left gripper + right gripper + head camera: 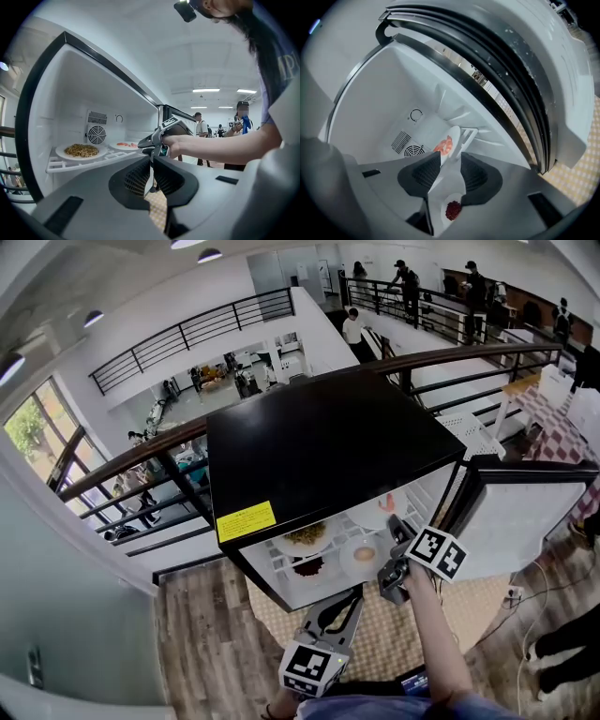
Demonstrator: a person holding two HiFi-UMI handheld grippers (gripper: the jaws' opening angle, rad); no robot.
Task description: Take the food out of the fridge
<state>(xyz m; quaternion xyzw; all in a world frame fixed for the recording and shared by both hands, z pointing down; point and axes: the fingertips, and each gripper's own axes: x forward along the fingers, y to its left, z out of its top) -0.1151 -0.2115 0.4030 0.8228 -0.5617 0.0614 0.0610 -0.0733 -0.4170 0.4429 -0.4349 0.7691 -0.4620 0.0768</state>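
Observation:
A small black fridge [319, 437] stands open, its door [525, 521] swung to the right. A white plate of orange food [382, 505] [447, 144] [124, 145] sits on the upper wire shelf at the right. My right gripper [396, 527] [450, 157] [149, 139] is open, rolled on its side, with that plate's near rim just at its fingertips. A plate of brown noodles [305, 535] [82, 151] sits to its left. Below are a plate of dark red food [307, 566] [452, 209] and a pale dish [364, 554]. My left gripper [345, 604] [152, 160] is shut and empty, low in front of the fridge.
The fridge stands on a checkered mat [375, 638] over wood flooring. A cable and socket [514, 594] lie to the right, near a person's legs [572, 643]. A railing [141, 465] runs behind the fridge. The fan grille [96, 135] marks the back wall inside.

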